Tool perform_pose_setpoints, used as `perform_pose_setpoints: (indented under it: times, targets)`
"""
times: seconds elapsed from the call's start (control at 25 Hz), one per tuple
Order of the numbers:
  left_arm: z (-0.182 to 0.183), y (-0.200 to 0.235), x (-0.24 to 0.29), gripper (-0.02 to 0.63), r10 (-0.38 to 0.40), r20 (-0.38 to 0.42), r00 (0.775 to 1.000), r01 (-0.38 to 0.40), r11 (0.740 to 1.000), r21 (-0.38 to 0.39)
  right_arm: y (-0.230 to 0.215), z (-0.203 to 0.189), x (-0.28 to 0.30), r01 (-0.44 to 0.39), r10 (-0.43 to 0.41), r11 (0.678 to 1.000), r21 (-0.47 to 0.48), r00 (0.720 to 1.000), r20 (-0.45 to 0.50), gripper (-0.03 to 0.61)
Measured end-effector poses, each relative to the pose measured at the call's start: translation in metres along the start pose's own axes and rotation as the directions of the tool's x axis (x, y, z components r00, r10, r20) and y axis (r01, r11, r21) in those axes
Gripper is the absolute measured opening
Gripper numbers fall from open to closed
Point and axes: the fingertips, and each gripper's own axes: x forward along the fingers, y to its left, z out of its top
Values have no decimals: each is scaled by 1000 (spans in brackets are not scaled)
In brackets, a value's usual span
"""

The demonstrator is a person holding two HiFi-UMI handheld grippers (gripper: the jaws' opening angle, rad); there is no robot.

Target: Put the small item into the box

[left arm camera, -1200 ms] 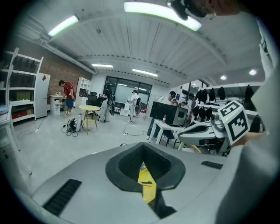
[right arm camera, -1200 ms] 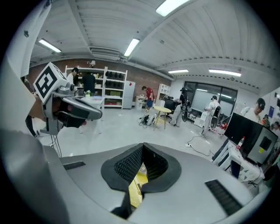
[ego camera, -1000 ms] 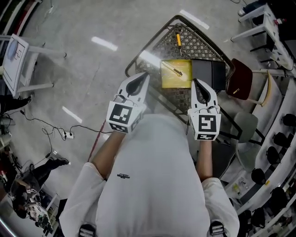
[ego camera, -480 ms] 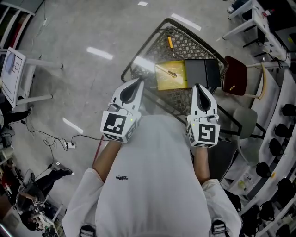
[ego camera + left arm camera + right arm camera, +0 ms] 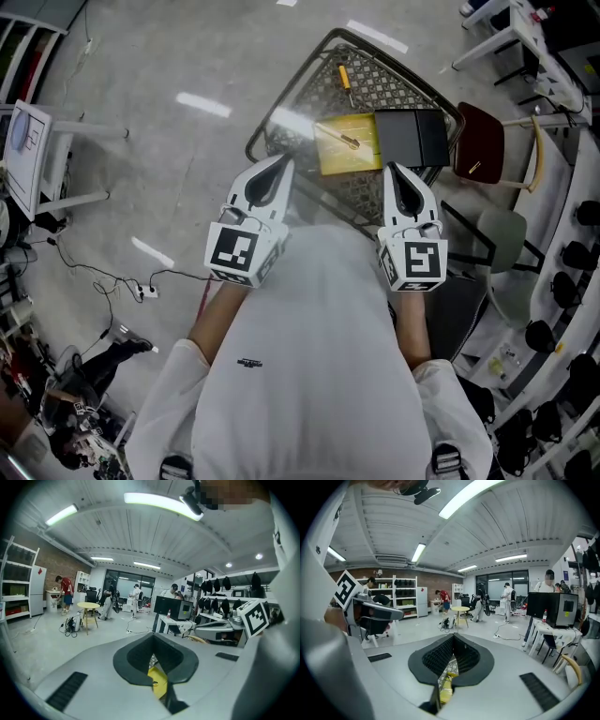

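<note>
Both grippers empty: left gripper [image 5: 284, 164] and right gripper [image 5: 392, 169] have jaws closed tip to tip with nothing pinched, and each gripper view shows only the table [image 5: 386, 89] and some yellow through the slot behind the tips. They are held at the near table edge, close to the person's chest and well short of the box. The yellow box [image 5: 366, 161] sits open mid-table, with a black panel [image 5: 412, 138] touching its right side. A slim item [image 5: 341, 139] already lies inside the box, on its floor. Its long axis runs diagonally, from far-left to near-right in the head view; the thicker darker end is near-right and the thin end points far-left. A yellow-handled tool [image 5: 344, 82] lies outside on the table beyond the box, its long axis roughly away-to-toward the person, handle at the far end and shaft pointing at the box. Progress is ambiguous: if the slim item is the target it already lies where the task wants it; if the tool is the target, it is still out on the table
</note>
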Motion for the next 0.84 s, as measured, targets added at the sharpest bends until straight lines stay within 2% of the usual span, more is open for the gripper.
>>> perform_pose_setpoints:
  times: [0.84]
  targets:
    - [-4, 3, 5, 2, 9, -4, 1000, -9, 1000, 2, 8, 2, 10, -37, 37, 999, -18, 999, 18, -2]
